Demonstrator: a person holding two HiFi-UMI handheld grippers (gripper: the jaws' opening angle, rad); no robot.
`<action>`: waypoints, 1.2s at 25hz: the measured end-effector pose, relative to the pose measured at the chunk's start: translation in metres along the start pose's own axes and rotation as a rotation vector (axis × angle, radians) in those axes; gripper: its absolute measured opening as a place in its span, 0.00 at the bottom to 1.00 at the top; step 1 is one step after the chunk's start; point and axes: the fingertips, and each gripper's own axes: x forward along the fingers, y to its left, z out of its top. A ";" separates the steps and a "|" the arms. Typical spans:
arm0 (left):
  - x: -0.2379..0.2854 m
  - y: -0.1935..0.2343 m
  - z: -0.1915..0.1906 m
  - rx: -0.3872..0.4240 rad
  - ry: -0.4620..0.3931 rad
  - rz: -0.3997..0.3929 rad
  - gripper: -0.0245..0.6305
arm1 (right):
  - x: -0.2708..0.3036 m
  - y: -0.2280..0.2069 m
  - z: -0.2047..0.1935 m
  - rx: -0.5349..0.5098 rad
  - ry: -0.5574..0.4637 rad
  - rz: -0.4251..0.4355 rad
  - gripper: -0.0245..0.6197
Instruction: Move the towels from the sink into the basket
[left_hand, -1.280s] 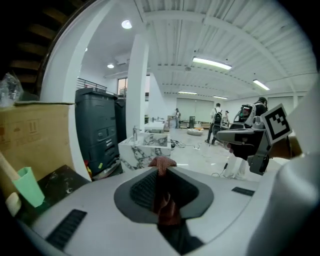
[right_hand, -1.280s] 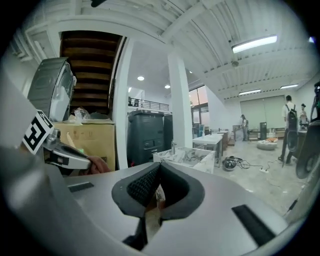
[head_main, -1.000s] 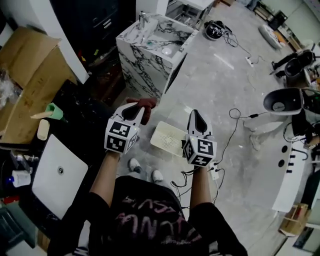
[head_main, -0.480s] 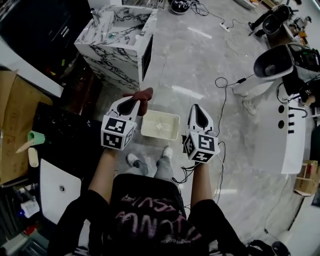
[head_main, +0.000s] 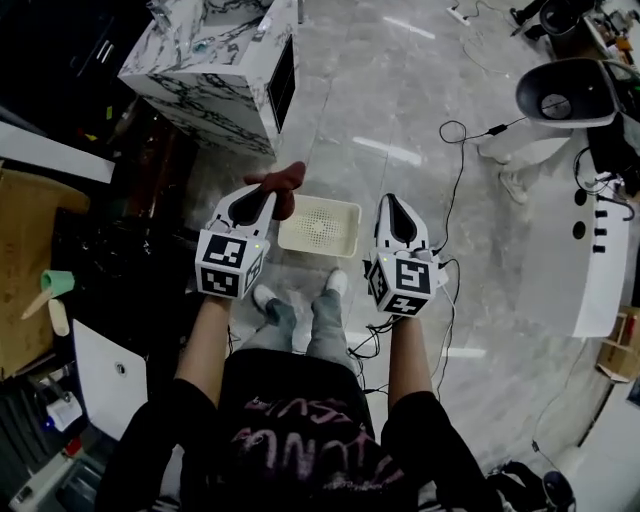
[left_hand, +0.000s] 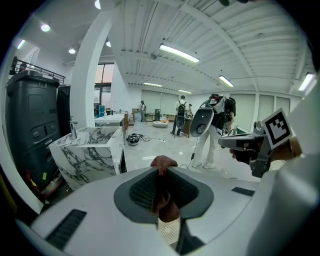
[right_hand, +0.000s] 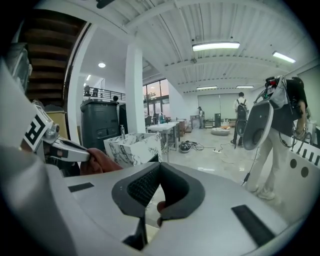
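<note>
My left gripper (head_main: 264, 192) is shut on a reddish-brown towel (head_main: 284, 178), whose bunched end sticks out past the fingertips. In the left gripper view the towel (left_hand: 163, 186) fills the gap between the dark pads. The white perforated basket (head_main: 320, 225) stands on the floor just right of that gripper, and a patch of basket (left_hand: 168, 230) shows below the jaws. My right gripper (head_main: 393, 206) hangs right of the basket with its jaws together and nothing seen in them. The marble sink unit (head_main: 212, 52) stands at the far left; its inside is hidden.
The person's feet (head_main: 300, 292) stand just behind the basket. Black cables (head_main: 452, 190) trail over the grey floor at right. A white robot body (head_main: 573, 95) and a white counter (head_main: 598, 262) are at the far right. Dark shelving and cardboard (head_main: 30, 250) line the left.
The person has stepped away from the sink unit, which has slid up and left in the head view. The basket now lies between the two grippers. The left gripper keeps the towel.
</note>
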 end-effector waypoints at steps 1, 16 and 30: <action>0.004 -0.002 -0.003 -0.002 0.000 0.000 0.13 | 0.004 -0.004 -0.006 0.005 0.003 0.004 0.06; 0.096 -0.021 -0.103 -0.041 0.112 -0.022 0.13 | 0.056 -0.046 -0.118 0.099 0.123 0.043 0.06; 0.184 -0.034 -0.265 -0.066 0.211 -0.049 0.13 | 0.113 -0.072 -0.274 0.048 0.224 0.081 0.06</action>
